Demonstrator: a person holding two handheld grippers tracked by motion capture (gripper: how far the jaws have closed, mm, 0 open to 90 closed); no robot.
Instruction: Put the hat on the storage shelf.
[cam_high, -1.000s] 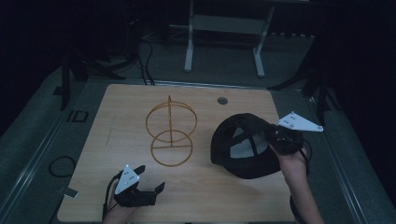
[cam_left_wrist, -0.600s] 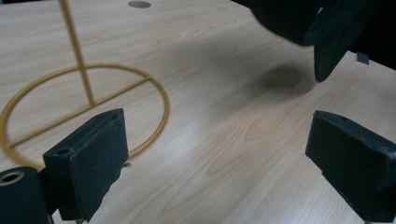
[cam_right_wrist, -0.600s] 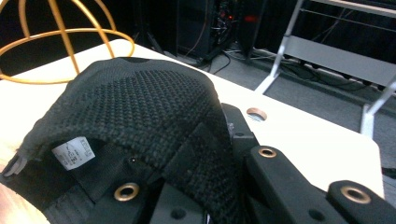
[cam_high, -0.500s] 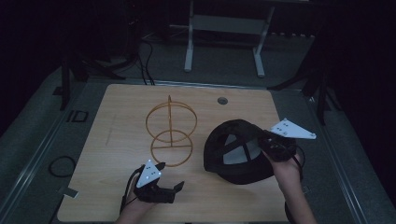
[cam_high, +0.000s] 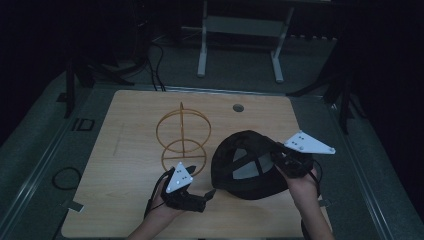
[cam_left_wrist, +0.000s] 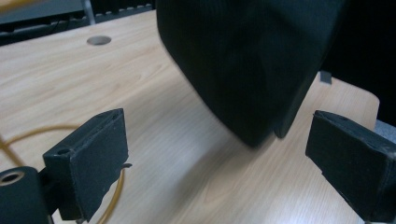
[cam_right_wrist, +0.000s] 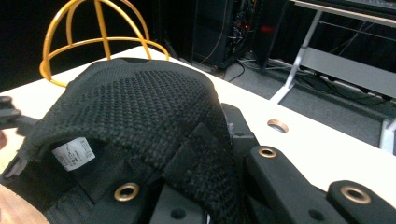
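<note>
Both grippers drew closer since earlier, left gripper (cam_high: 209, 194) nearing cap (cam_high: 250, 165).

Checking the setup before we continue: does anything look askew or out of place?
Only the black cap: it lies upside down on the table, inside showing, beside the wire stand rather than on it. The right gripper pinches its rim.

**Count on the table**

We count one black cap (cam_high: 245, 165), one yellow wire stand (cam_high: 183, 135) and one wooden table (cam_high: 130, 150) with a single round hole (cam_high: 238, 107) in its top. We have two grippers: the left gripper (cam_high: 207, 194) and the right gripper (cam_high: 280, 159), each with one grey three-cornered plate. Behind the table, one metal frame (cam_high: 240, 30) on two legs.
</note>
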